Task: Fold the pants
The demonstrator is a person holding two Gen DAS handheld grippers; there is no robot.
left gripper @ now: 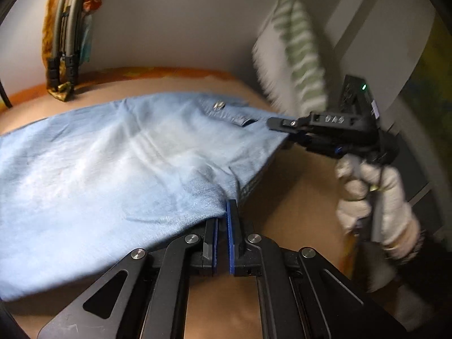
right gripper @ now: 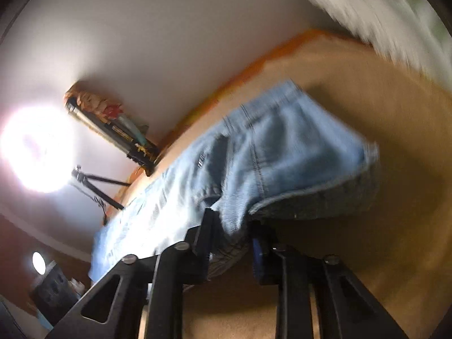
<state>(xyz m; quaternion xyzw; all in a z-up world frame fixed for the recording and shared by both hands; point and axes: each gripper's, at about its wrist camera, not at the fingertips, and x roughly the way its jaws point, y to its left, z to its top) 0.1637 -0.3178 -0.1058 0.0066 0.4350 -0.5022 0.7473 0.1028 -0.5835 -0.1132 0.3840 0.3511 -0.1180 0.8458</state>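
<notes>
Where the light blue denim pants (left gripper: 118,169) lie spread, they cover much of a tan-brown bed surface (left gripper: 296,186), the waist end with its metal button (left gripper: 218,105) toward the far right in the left wrist view and the legs running off to the left. The near waist corner is lifted off the bed, so the darker inside of the waistband shows beneath it. An orange patterned edge (left gripper: 158,71) runs along the far side of the bed, against a plain pale wall (left gripper: 175,22). A folded item with grey tubes and orange patterned cloth (left gripper: 66,31) leans on that wall at the left, and a white pillow with green stripes (left gripper: 296,53) stands at the right, blurred. In the right wrist view a bright lamp (right gripper: 36,148) glares at the left, with a dark tripod (right gripper: 94,185) beside it.

The left gripper (left gripper: 223,226) has its jaws drawn almost together, and the hem of the near edge of the pants sits pinched between the blue pads. The right gripper (left gripper: 278,124), held by a hand in a white glove (left gripper: 367,195), reaches the far waist corner; in its own view a fold of waistband denim (right gripper: 237,220) lies between its jaws, which stand only a little apart and grip it.
</notes>
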